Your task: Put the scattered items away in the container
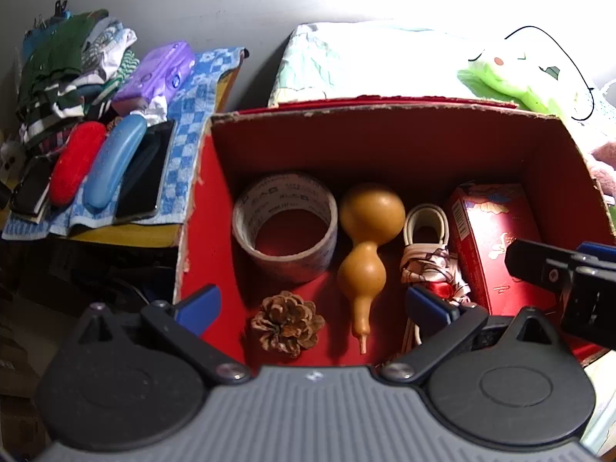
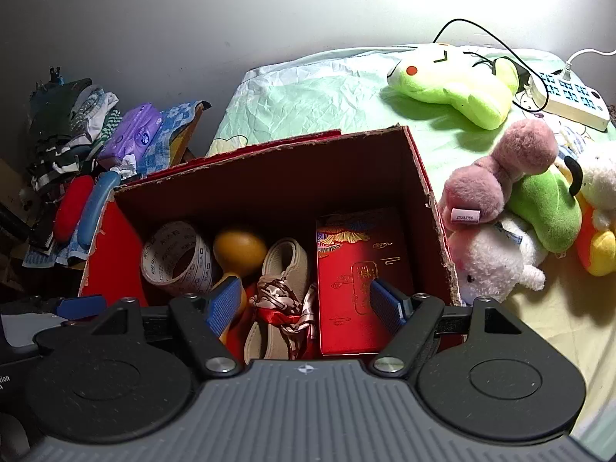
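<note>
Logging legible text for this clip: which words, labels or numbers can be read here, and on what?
"tion": fragment in white on a dark object at the lower left edge of the right wrist view.
Tape roll: repeated small print, too blurred to read.
Red gift box: gold panel characters and a barcode, unreadable.
Pink plush tag: print too small.
Purple tissue pack: round logo, blurred.

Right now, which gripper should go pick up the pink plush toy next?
Probably the right gripper. The pink plush toy lies just outside the red box on its side, and its jaws are open and empty. The left gripper hovers over the box's far half, farther away.
</note>
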Action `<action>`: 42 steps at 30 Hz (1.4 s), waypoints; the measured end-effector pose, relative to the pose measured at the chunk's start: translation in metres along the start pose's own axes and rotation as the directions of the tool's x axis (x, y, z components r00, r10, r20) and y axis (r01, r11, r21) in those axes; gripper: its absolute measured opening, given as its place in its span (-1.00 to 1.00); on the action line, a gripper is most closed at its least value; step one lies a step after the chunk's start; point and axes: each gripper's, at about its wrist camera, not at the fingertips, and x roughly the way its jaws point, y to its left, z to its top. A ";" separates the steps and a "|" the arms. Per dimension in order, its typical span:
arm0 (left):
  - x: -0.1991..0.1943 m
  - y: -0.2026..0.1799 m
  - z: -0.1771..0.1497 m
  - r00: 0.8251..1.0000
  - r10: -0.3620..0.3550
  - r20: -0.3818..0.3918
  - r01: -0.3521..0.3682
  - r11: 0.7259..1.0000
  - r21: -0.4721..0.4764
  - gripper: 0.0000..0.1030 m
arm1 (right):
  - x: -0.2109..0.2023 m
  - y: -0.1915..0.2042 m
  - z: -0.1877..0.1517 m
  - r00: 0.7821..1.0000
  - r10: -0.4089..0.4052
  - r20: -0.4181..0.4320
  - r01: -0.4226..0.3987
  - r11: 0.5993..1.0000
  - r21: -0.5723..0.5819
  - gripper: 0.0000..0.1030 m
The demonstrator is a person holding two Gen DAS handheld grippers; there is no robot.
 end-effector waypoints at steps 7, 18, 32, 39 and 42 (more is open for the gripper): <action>0.008 0.000 -0.002 1.000 -0.005 -0.019 0.005 1.000 0.001 0.97 | 0.008 0.001 -0.003 1.000 0.000 -0.023 0.000 1.000 0.005 0.48; 0.013 -0.002 -0.005 1.000 0.006 -0.028 -0.006 1.000 0.002 0.97 | 0.012 -0.007 -0.003 1.000 -0.024 -0.013 0.024 0.999 0.025 0.48; 0.015 -0.006 -0.006 0.999 0.032 -0.024 -0.031 0.999 0.005 0.97 | 0.016 -0.006 -0.005 0.999 -0.042 -0.007 0.042 0.999 -0.013 0.48; 0.017 -0.008 -0.007 0.999 0.036 -0.024 -0.036 0.999 0.013 0.97 | 0.015 -0.005 -0.006 0.999 -0.040 -0.005 0.039 0.999 -0.018 0.49; 0.017 -0.009 -0.007 0.999 0.039 -0.024 -0.039 0.999 0.016 0.97 | 0.015 -0.006 -0.006 0.999 -0.032 0.002 0.032 0.999 -0.011 0.49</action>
